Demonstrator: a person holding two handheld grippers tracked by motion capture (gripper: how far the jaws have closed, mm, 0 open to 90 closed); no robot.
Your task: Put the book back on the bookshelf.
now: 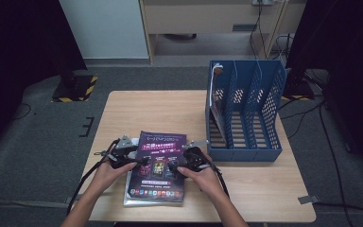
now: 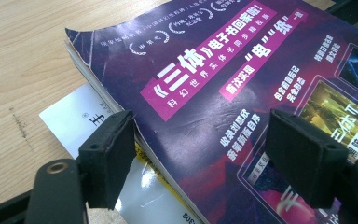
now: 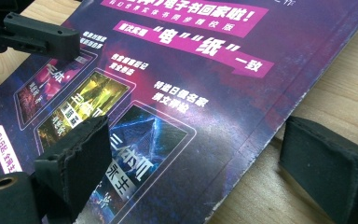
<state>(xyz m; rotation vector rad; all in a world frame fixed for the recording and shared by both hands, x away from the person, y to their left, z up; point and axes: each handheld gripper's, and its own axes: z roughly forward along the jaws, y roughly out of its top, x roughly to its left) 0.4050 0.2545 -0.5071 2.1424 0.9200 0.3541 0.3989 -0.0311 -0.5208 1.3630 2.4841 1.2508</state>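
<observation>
A purple magazine (image 1: pixel 158 158) tops a small stack near the table's front edge. My left gripper (image 1: pixel 141 161) is at its left edge. In the left gripper view it (image 2: pixel 205 158) is open, one jaw off the cover's edge over a white booklet (image 2: pixel 72 116) and the other over the cover (image 2: pixel 205 70). My right gripper (image 1: pixel 171 167) is at the right edge. In the right gripper view it (image 3: pixel 200 163) is open, straddling that edge of the magazine (image 3: pixel 177 70), with one jaw over the bare wood. The left gripper's jaw (image 3: pixel 37 35) appears at the top left there.
A blue file rack (image 1: pixel 246 111) with three slots stands at the table's right, close to the stack. Something flat stands in its leftmost slot (image 1: pixel 213 90). Bare wooden tabletop (image 1: pixel 146 111) lies behind the stack. Cables trail across the floor around the table.
</observation>
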